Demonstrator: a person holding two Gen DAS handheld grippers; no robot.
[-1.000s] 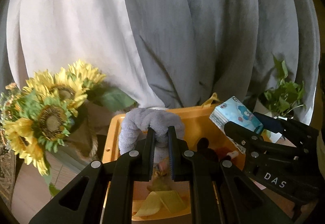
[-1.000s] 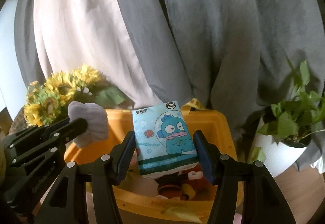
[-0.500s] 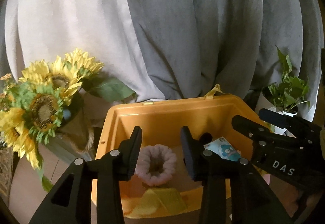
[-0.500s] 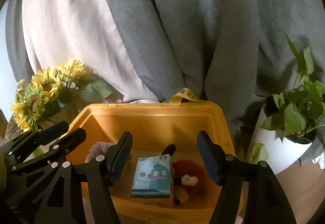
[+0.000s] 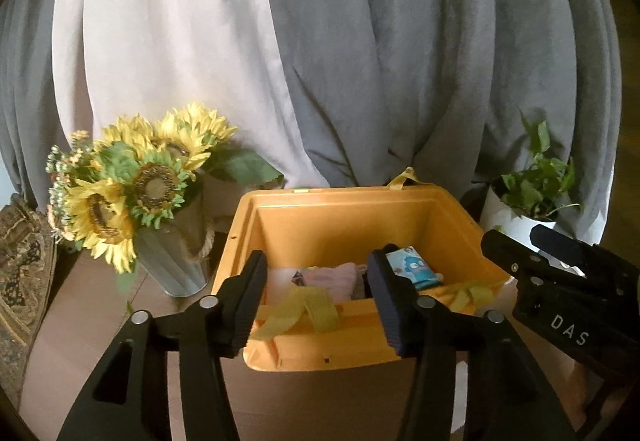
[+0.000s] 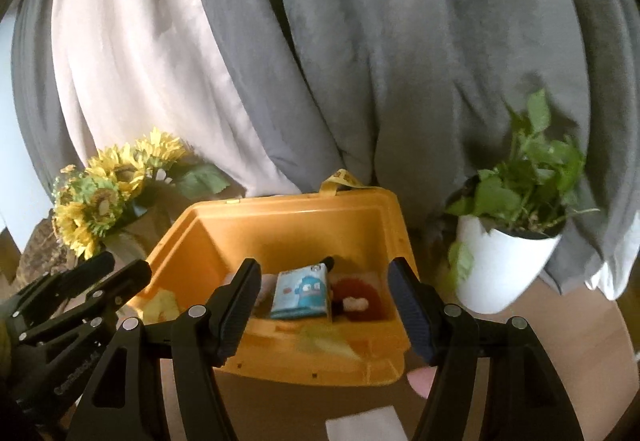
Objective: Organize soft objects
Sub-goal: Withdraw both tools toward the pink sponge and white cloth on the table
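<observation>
inside the yellow bin point(image 6: 288, 229), tissue pack point(image 6: 302, 292) and scrunchie point(image 5: 334, 279) now dropped, both grippers' fingers point(image 5: 250, 299) freshly apart, empty

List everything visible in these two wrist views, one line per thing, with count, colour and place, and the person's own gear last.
Storage bin: one, orange-yellow, centre, on the brown surface, yellow strap at its back rim.
Tissue pack: one, light blue with a cartoon fish, lying inside the bin.
Fluffy scrunchie: one, pale pinkish-grey, inside the bin, left of the tissue pack.
Plush toy: one, reddish-brown, inside the bin, right of the tissue pack.
Sunflowers: one bunch, yellow and green, in a pale vase left of the bin.
Potted plant: one, green leaves in a white pot, right of the bin.
Curtains: grey and cream, behind everything.
Left gripper: black, open, empty, in front of the bin.
Right gripper: black, open, empty, in front of the bin.
</observation>
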